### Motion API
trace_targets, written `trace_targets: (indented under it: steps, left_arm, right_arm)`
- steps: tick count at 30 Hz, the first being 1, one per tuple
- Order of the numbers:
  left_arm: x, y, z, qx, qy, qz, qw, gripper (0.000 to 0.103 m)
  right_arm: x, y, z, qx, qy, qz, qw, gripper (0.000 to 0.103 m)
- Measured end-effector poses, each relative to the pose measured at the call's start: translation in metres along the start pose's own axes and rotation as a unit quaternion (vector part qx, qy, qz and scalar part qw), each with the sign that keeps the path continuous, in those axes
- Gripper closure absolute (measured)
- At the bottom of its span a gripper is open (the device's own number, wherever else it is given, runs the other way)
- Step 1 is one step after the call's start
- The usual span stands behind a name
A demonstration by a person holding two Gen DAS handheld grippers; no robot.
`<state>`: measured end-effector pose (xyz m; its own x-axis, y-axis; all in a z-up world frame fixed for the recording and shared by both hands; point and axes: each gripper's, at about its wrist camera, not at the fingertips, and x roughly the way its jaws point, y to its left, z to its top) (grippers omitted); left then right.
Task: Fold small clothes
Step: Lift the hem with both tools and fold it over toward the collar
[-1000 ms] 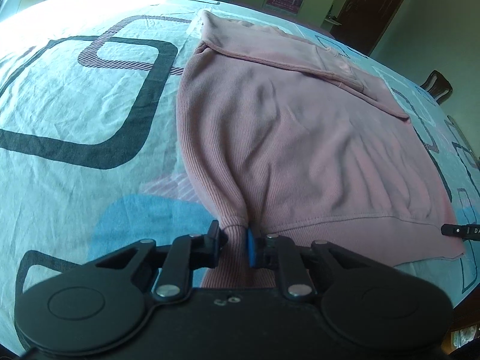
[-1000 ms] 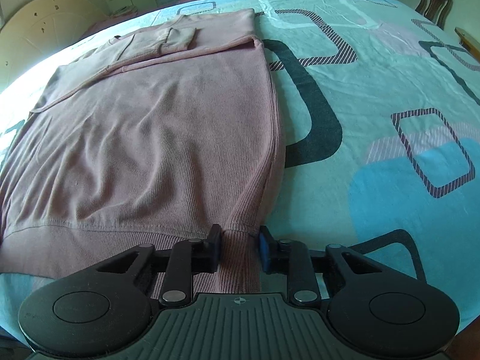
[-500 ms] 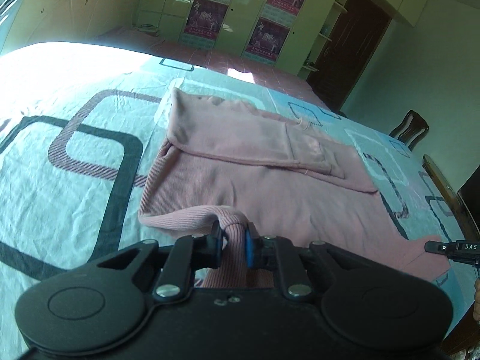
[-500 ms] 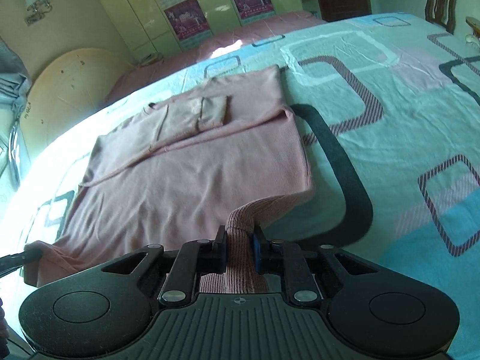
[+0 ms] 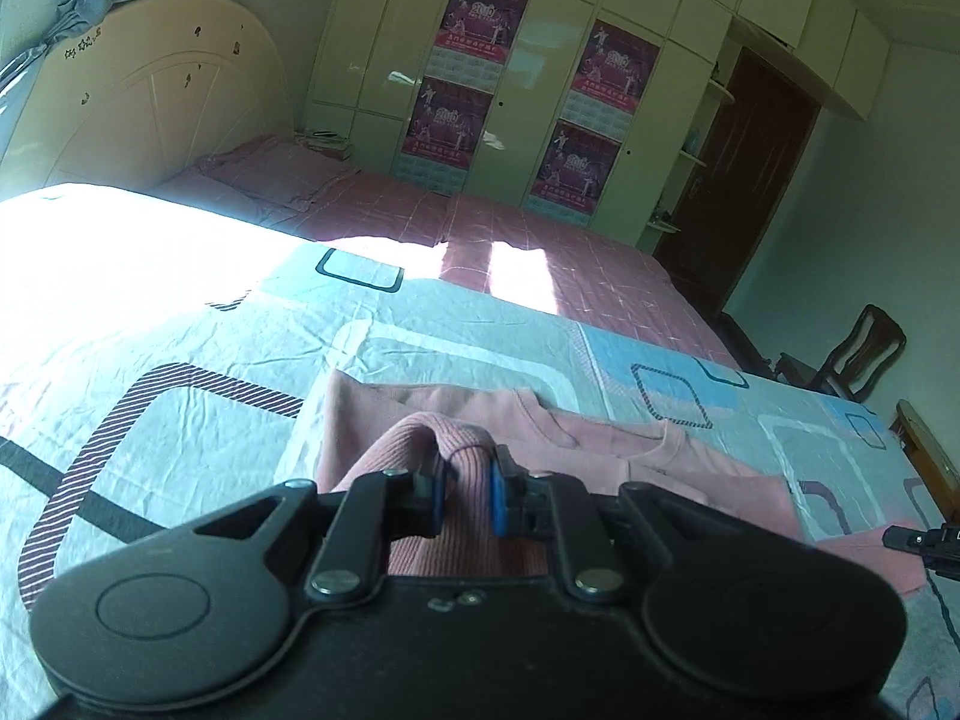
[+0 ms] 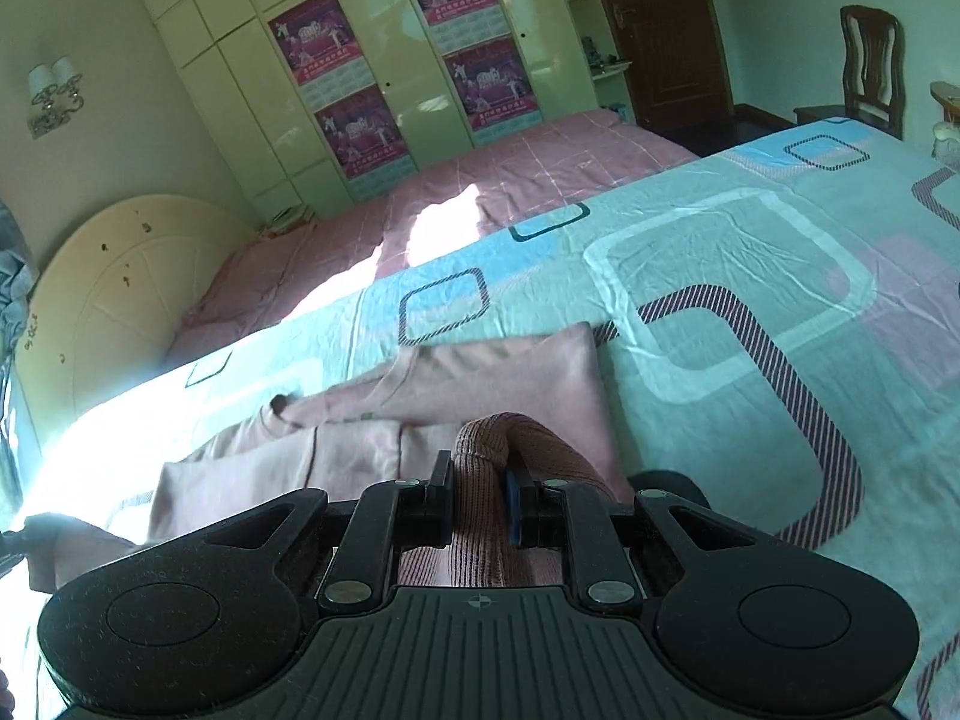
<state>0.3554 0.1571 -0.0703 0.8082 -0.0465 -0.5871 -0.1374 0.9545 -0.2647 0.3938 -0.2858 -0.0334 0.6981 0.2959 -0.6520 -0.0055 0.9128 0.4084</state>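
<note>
Both grippers have carried the hem up and forward over the pink ribbed knit sweater (image 5: pixel 480 528), low in frame. Left gripper (image 5: pixel 467 495) and right gripper (image 6: pixel 478 504) each pinch a hem corner, evidently to fold bottom onto collar across the turquoise patterned bedsheet (image 6: pixel 750 276).

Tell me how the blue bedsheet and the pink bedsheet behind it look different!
The blue bedsheet has big rounded squares in white, black and stripes; the pink bedsheet has only thin pale lines in a grid. The blue bedsheet has a pink sweater lying on it; the pink bedsheet carries none. Both are lit by bright sun patches.
</note>
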Motion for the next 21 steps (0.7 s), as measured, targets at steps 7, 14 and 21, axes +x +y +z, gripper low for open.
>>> trace_targets:
  steps: [7,14,21]
  left_arm:
    - [0.077,-0.012,0.006,0.023,0.037,0.042,0.9982,0.089]
    - [0.11,0.006,0.019,0.013,0.04,0.089,0.9952,0.068]
    - [0.103,0.021,0.03,0.033,0.027,0.067,0.9968,0.04]
  right_arm:
    - [0.086,-0.013,0.025,0.043,0.042,-0.02,0.998,0.087]
    - [0.122,-0.031,0.044,0.068,0.046,-0.031,0.996,0.073]
    - [0.122,-0.035,0.058,0.032,0.006,-0.023,0.999,0.049]
